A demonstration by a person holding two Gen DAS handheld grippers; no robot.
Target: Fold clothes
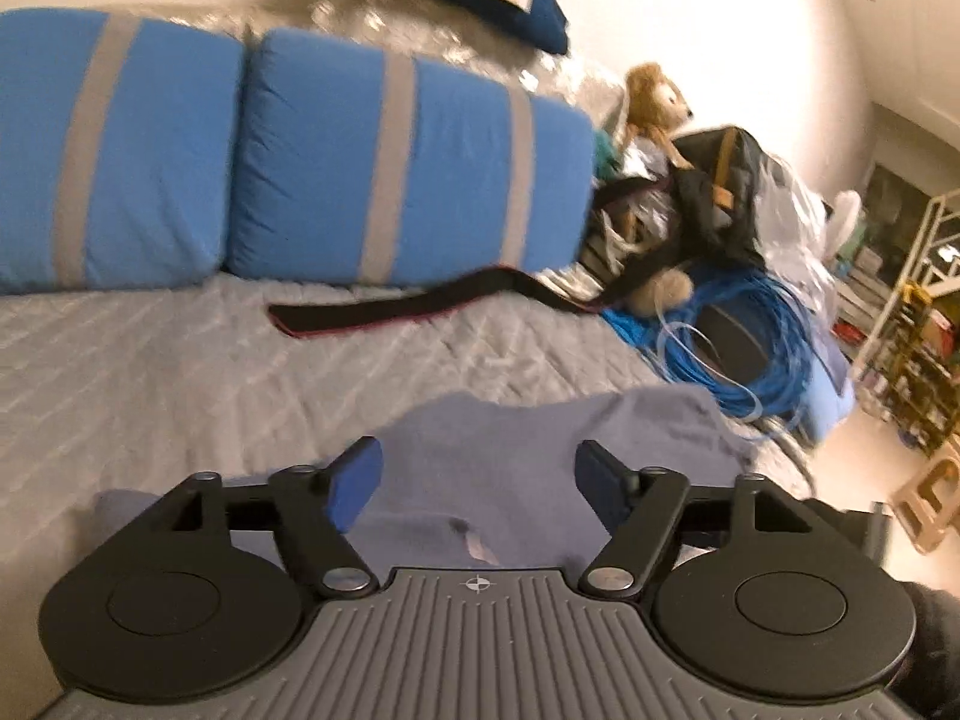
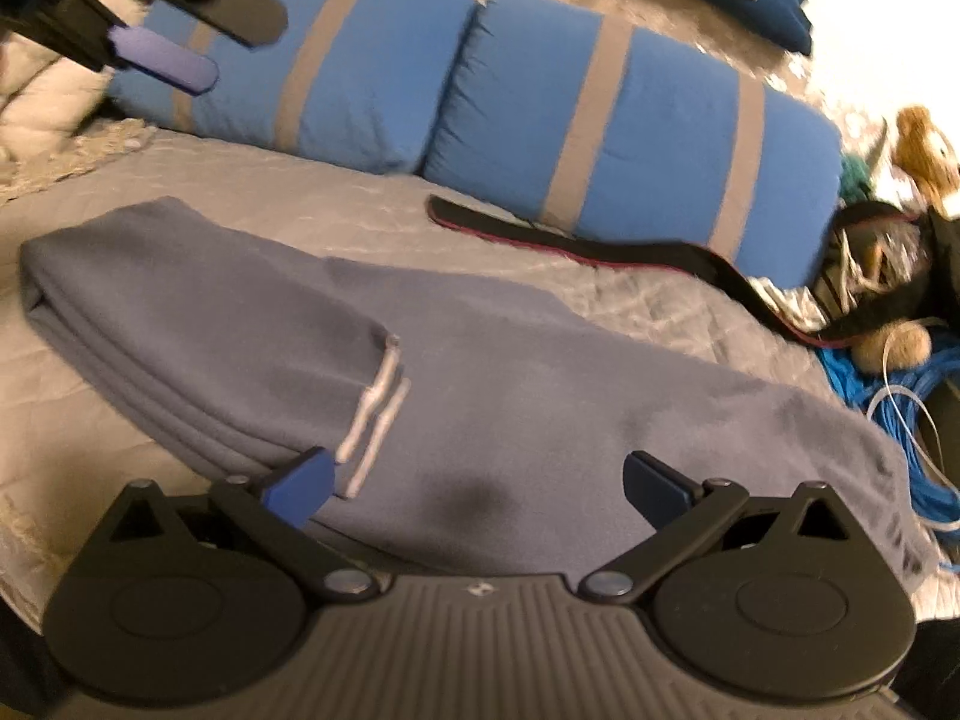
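Shelf [image 1: 912,354] contents blurred, perhaps boxes.

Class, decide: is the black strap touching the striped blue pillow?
Cannot tell. In the right wrist view the black strap lies along the blue pillow's base, but blur hides any gap.

A dusty grey-blue knit garment [image 2: 480,396] with two pale grey-white bands at its cuff lies ahead of the black claw with blue pads [image 2: 477,480]. Beyond it, the pale grey quilted bedcover [image 2: 372,210], bright blue pillows with grey stripes [image 2: 636,138], a black strap edged in red [image 2: 576,246].
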